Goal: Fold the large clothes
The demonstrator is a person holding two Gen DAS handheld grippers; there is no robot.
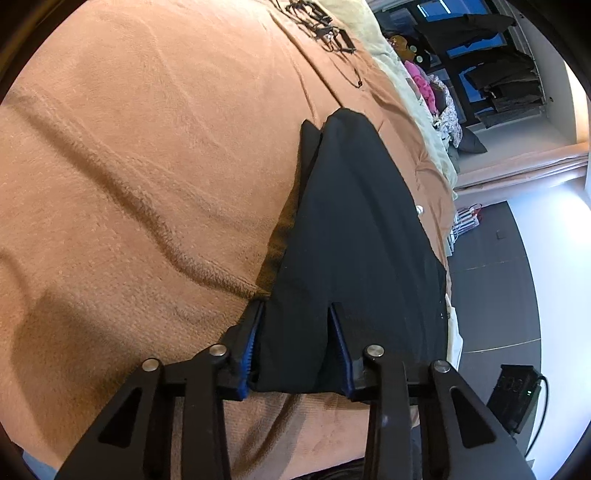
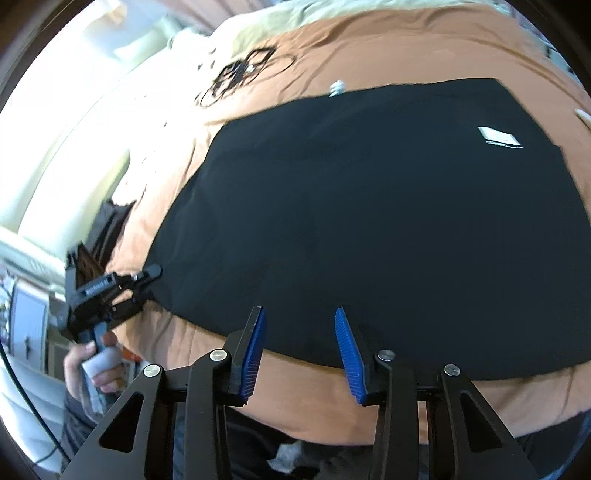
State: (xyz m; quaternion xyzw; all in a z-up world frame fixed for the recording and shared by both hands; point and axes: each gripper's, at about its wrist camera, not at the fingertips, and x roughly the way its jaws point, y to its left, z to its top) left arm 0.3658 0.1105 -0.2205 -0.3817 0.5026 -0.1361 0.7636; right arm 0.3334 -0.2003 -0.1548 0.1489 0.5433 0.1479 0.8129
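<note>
A large black garment (image 2: 369,221) lies spread flat on an orange-brown blanket (image 2: 406,44) on a bed. It has a white label (image 2: 498,136) near its far right corner. My right gripper (image 2: 300,314) is open and empty, just above the garment's near edge. My left gripper (image 1: 297,306) has its jaws apart around the garment's left edge (image 1: 351,240), with black cloth between the blue pads. The left gripper also shows in the right wrist view (image 2: 147,277) at the garment's left corner, held by a hand.
A black print (image 1: 325,29) marks the blanket at the far end, beside a pale cream sheet (image 1: 406,92). Piled clothes (image 1: 436,92) and hanging dark clothes (image 1: 509,85) stand beyond the bed. A black box (image 1: 513,395) sits on the grey floor at right.
</note>
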